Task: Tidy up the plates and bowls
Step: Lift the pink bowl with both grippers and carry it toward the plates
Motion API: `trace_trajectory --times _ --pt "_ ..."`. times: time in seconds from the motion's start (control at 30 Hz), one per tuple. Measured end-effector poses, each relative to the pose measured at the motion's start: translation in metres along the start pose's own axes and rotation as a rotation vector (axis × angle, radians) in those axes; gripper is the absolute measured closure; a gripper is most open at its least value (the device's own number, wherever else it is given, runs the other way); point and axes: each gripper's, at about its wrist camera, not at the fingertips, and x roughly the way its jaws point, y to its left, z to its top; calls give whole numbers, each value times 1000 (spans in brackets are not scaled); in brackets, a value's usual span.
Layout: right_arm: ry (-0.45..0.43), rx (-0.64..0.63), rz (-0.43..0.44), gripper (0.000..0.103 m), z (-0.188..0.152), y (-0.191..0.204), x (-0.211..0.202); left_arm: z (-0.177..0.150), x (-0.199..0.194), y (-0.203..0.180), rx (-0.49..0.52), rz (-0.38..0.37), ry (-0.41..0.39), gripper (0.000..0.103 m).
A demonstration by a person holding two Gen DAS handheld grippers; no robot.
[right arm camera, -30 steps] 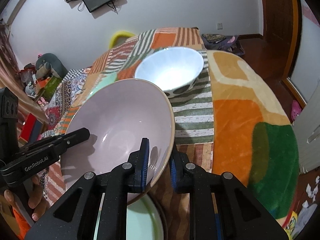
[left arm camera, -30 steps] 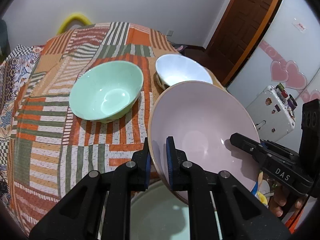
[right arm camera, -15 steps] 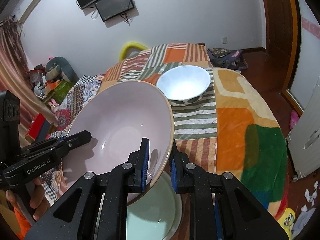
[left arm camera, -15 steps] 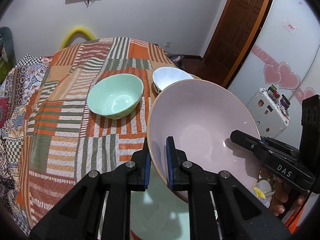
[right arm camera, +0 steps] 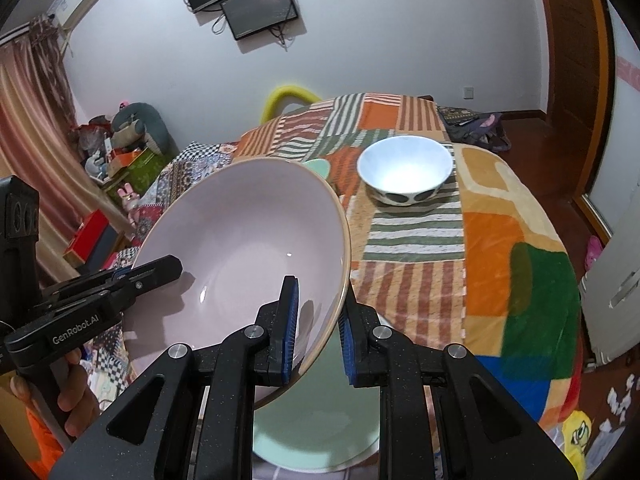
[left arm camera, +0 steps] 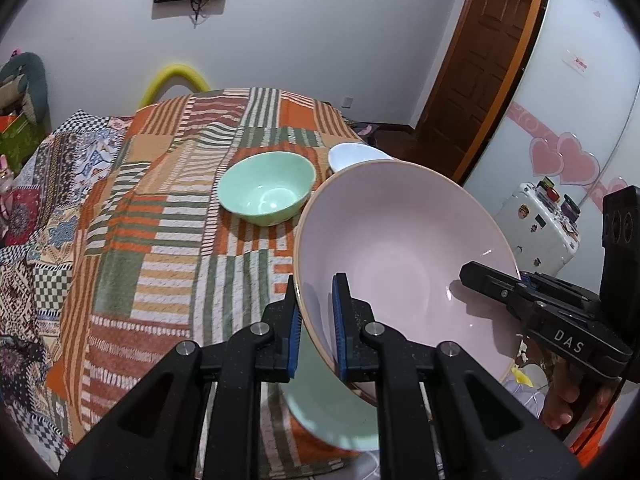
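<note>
A large pink bowl (left arm camera: 400,256) hangs above the near end of the table, gripped on both sides of its rim. My left gripper (left arm camera: 316,316) is shut on its left rim. My right gripper (right arm camera: 316,320) is shut on the opposite rim of the same pink bowl (right arm camera: 240,248). Under it lies a pale green plate (left arm camera: 332,416), also seen as the green plate (right arm camera: 320,420) in the right wrist view. Farther back stand a mint green bowl (left arm camera: 267,192) and a white bowl (right arm camera: 404,168) with dark spots outside. The pink bowl hides most of the white bowl (left arm camera: 352,156) in the left wrist view.
The table carries a striped patchwork cloth (left arm camera: 160,220) and an orange and green blanket (right arm camera: 512,248). A yellow chair back (left arm camera: 172,80) stands behind it. A wooden door (left arm camera: 480,80) and a small white appliance (left arm camera: 536,220) are to the right; toys and boxes (right arm camera: 116,148) crowd the left.
Both grippers have lifted the pink bowl up and drawn it back toward the near table edge. The green and white bowls now look smaller and farther away, and more of the green plate shows below.
</note>
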Motion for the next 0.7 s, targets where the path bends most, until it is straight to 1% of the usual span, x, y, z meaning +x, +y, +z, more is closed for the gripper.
trace_trajectory --times 0.3,0.7 --pt "29 -48 30 84 -8 24 10 -17 -18 25 -36 47 -6 90" --pt "91 -114 64 84 -16 58 34 -38 -22 66 -102 101 14 90"
